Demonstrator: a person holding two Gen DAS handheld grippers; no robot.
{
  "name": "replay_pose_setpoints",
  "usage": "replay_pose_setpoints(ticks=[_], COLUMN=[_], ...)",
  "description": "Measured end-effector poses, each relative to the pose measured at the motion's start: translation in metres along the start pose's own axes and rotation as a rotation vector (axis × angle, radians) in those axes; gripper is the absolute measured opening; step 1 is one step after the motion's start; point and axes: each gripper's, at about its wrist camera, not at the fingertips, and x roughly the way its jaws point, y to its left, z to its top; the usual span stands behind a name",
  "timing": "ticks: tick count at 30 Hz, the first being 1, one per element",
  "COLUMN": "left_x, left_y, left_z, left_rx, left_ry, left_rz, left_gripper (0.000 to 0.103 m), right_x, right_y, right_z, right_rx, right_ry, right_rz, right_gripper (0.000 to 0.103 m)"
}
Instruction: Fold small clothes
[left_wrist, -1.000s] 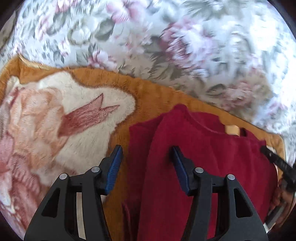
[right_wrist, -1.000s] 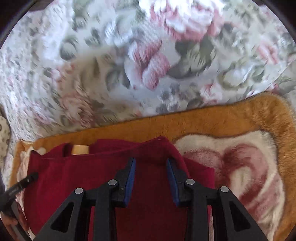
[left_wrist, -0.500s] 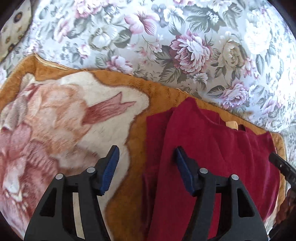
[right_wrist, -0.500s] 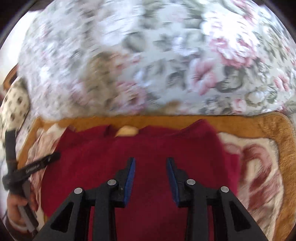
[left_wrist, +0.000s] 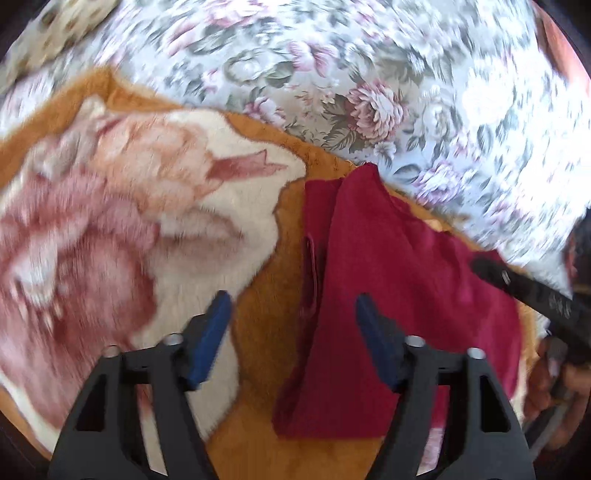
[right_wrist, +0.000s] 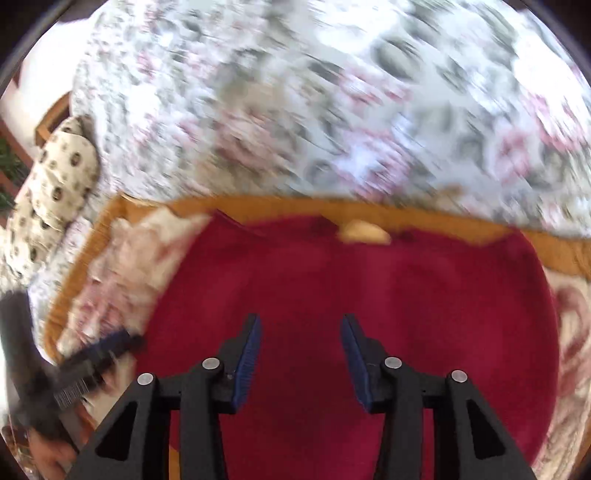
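Right wrist view, tan label (right_wrist: 365, 233) unreadable, red garment (right_wrist: 369, 295)

Sunlit floral bedspread (left_wrist: 369, 74), spotted pillow (right_wrist: 55, 177).

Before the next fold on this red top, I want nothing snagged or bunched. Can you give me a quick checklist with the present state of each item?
1. Left gripper free of cloth: ok. Its jaws have just been opening and nothing is between them.
2. Right gripper free of cloth: ok. Its jaws have just been opening above the red top, not pinching it.
3. Top lies on the orange blanket: ok.
4. Side already folded in: ok, a flap overlaps on the left wrist view's left side.
5. Bottom hem flat: cannot tell, hidden behind the grippers.
6. Cloth free of wrinkles: cannot tell, pictures are blurred.
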Motion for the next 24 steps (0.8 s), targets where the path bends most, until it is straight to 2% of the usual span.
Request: replay_pose_setpoints(ticks=[4, 8, 11, 14, 24], left_x=[-0.001, 0.011, 0.016, 0.018, 0.02], left_y=[0.009, 0.013, 0.011, 0.008, 0.01], left_z=[-0.019, -0.026, -0.03, -0.031, -0.03], left_rx=[-0.045, -0.066, -0.043, -0.03, -0.026], left_ry=[0.013, 0.05, 0.032, 0.027, 0.019], left_rz=[-0.043, -0.07, -0.08, -0.089, -0.107], left_gripper=[0.079, 0.079, 0.082, 0.086, 0.088], right_x=[0.018, 0.056, 0.085, 0.104, 0.14], right_y=[0.041, 0.077, 0.101, 0.115, 0.129], right_z=[0.025, 0.046, 0.053, 0.052, 0.05], right_rx=[-0.016, -0.058, -0.099, -0.159, -0.227], right_ry=[0.011, 0.06, 0.108, 0.148, 0.221], right_rz=[0.069, 0.045, 0.033, 0.002, -0.099], right_gripper=[0.047, 0.048, 0.048, 0.048, 0.052])
